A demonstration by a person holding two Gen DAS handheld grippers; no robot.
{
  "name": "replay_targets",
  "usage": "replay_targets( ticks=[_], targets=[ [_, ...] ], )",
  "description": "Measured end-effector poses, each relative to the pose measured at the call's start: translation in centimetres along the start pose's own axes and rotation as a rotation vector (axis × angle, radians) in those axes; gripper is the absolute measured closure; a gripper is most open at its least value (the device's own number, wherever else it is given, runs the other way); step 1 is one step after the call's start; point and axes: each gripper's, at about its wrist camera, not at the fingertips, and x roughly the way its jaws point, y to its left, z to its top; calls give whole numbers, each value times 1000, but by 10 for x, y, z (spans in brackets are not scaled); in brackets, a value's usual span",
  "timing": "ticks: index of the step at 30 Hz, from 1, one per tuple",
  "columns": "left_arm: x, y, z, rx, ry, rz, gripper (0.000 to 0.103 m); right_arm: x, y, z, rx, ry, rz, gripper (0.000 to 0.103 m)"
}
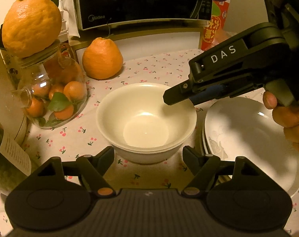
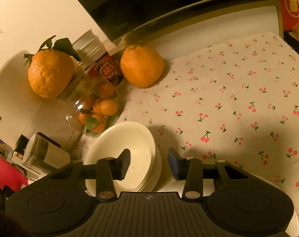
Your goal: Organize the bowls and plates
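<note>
Item: stacked bowls (image 1: 146, 116), cream, at least two nested, standing on the cherry-print tablecloth (image 2: 228, 98) in front of the microwave (image 1: 141, 2). Just beside them, on the side of the right hand (image 1: 291, 116), a stack of plates (image 1: 254, 138).

Left gripper (image 1: 148, 156): jaws apart, one finger each side of the lower bowl's base, no pad visibly touching it.

Right gripper (image 2: 149, 164): jaws apart and straddling the rim of the bowls, one finger inside the top bowl, the blue-padded finger outside. In the right wrist view a gap shows between pads and wall, so it is not clamped. The left wrist view shows its tip over the bowl's far rim.

Neighbours: glass jar of small oranges (image 1: 54, 98) close by the bowls, a large orange (image 1: 32, 24) balanced on its lid; a second large orange (image 1: 103, 59) behind the bowls.

Hazards, as judged:
- Thin rim pinch on a glossy wall; the bowl may slip or tilt if lifted off-centre
- Nested bowls may stick, so the lower one rises and then drops
- A sideways swing could knock the jar and roll the balanced orange off
- Two grippers crowding one bowl risk colliding
- Setting down hard on the plates could chip them
</note>
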Motion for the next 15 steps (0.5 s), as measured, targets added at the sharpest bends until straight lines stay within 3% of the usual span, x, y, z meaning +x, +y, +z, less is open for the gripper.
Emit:
replay_targets(
  ticks=[5, 15],
  targets=[
    [2, 0, 1, 3, -4, 17, 25, 4, 1, -1, -5, 13, 5, 78],
    [0, -2, 4, 3, -22, 11, 26, 2, 1, -1, -14, -4, -8, 81]
  ],
)
